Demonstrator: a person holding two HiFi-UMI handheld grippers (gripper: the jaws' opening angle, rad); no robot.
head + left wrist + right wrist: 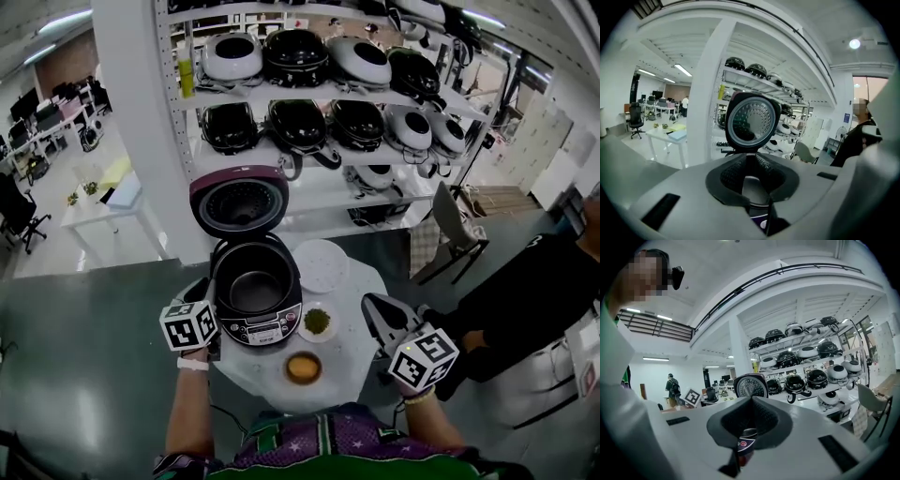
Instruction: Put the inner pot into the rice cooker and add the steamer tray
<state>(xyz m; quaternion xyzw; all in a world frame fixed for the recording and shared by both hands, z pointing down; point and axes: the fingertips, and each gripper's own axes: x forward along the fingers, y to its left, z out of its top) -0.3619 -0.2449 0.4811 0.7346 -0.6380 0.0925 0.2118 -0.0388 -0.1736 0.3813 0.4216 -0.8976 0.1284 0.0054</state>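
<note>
A dark rice cooker [267, 328] stands on a small round white table [352, 337] with its maroon lid [239, 200] raised. The dark inner pot [255, 289] sits inside it. A white round steamer tray [322, 265] lies on the table right of the cooker. My left gripper [204, 292] hovers beside the cooker's left side, shut with nothing between its jaws. The right gripper [375, 307] hangs off the table's right edge, shut and empty. The left gripper view looks past my left gripper [757, 187] at the perforated lid [752, 121]. Beyond my right gripper [747, 434] stands the same lid [751, 386].
A small bowl of green stuff [317, 322] and a bowl of brown stuff [303, 367] sit in front of the cooker. Behind the table stand white shelves [319, 98] with several rice cookers. A chair [455, 230] is at the right, and a person [672, 387] stands far off.
</note>
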